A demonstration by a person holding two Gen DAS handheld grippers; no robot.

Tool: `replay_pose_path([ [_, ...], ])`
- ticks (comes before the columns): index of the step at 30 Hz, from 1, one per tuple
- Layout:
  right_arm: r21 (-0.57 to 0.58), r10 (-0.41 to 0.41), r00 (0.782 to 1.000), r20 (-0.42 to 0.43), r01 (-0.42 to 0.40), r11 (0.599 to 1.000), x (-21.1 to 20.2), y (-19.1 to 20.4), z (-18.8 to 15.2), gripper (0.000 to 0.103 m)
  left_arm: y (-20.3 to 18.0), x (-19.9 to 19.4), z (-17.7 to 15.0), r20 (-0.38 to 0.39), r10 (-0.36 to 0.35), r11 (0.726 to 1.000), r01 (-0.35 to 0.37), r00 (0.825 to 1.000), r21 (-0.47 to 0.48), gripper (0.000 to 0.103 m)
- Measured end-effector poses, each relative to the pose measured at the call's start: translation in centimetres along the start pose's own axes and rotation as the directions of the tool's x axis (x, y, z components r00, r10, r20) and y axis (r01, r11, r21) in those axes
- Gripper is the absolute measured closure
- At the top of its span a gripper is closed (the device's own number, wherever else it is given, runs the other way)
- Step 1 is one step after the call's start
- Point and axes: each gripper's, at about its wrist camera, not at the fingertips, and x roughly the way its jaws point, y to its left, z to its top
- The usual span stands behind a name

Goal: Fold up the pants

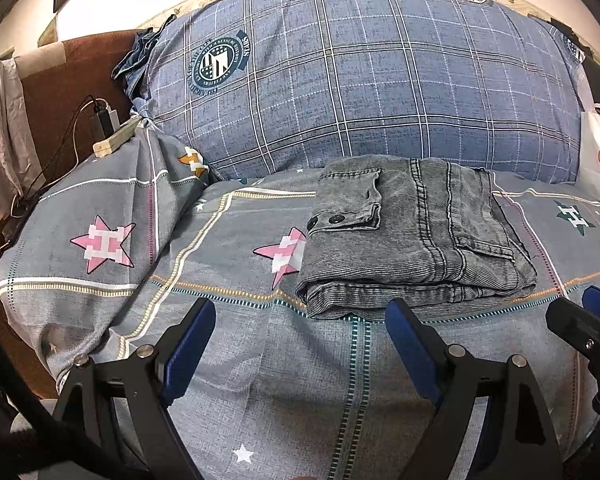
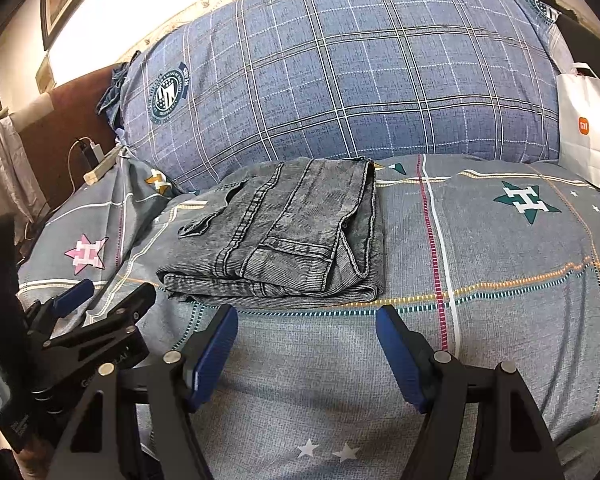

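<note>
Beyond both wide, empty grippers, left gripper [image 1: 300,330] and right gripper [image 2: 306,334], folded pants [image 2: 284,236] lie; the bag [image 2: 586,128] reads "mi", the pillow [image 2: 340,68] crest lettering illegible.

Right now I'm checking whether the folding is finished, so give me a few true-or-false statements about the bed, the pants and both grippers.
1. The pants lie folded in a compact bundle on the bedspread. True.
2. The left gripper is clamped on the pants. False: it is open and holds nothing.
3. The right gripper is open, short of the pants. True.
4. A white bag stands at the right of the big pillow. True.
5. The pants lie on top of the pillow. False: they lie in front of it.
</note>
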Motion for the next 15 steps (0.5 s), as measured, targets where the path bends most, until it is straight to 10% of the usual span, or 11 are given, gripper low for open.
replay_pose_path([
  [15, 0.002, -0.003, 1.0, -0.005, 0.003, 1.0, 0.04, -0.05, -0.1, 0.028, 0.15, 0.17, -0.12, -0.017, -0.011, 1.0, 0.011, 1.0, 0.002, 0.016],
])
